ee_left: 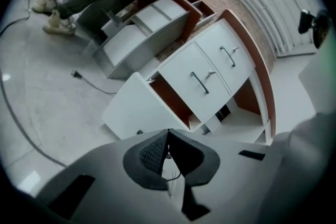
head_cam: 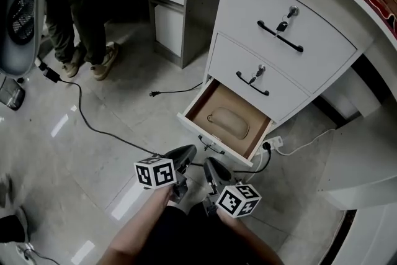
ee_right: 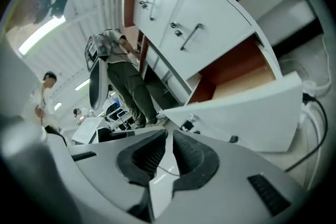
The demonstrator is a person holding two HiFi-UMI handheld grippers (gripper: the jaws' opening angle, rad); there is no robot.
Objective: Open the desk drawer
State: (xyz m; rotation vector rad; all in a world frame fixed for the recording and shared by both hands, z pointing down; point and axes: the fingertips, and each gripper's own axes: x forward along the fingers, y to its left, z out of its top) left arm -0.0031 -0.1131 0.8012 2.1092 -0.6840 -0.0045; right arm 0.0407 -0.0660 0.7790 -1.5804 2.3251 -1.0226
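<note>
Bottom drawer (head_cam: 193, 127) stands pulled out toward the tools, its front running far-left to near-right just beyond both, neither clearly nearer; left tool (head_cam: 187, 154) closed on nothing, right tool (head_cam: 211, 168) narrowly parted, empty.

Pale tiled floor (head_cam: 133, 121) carries a black cable (head_cam: 93, 128), a loose plug (head_cam: 153, 94) and the drawer unit (head_cam: 248, 9).

Standing person (head_cam: 80, 15): cut off by the top edge, only legs and shoes showing. Grey appliance (head_cam: 20, 15): cropped by the left edge. Pale oval object (head_cam: 228, 121) inside the open bottom drawer (head_cam: 197, 102): too indistinct to identify.
</note>
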